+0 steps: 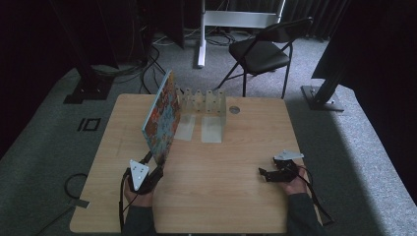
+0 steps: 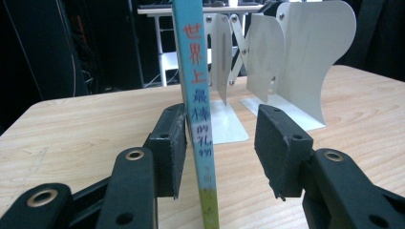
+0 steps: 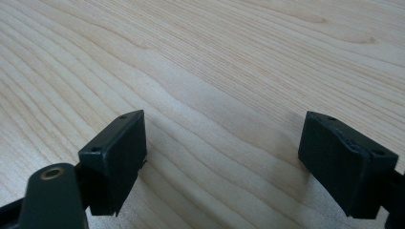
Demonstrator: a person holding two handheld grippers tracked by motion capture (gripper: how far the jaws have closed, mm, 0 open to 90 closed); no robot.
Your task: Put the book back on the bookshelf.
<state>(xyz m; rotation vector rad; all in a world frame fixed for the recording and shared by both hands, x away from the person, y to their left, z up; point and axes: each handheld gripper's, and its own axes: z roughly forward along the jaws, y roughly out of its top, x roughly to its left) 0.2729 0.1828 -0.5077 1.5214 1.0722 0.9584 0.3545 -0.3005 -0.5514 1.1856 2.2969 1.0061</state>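
A thin book (image 2: 198, 119) stands upright between the left gripper's (image 2: 219, 143) jaws, touching one pad, the other apart. The right gripper (image 3: 222, 157) gapes wide above bare table (image 3: 215, 62).

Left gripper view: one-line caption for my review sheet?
Upright book stands between the left gripper jaws, one pad touching it, the other apart, white bookends behind on the table.
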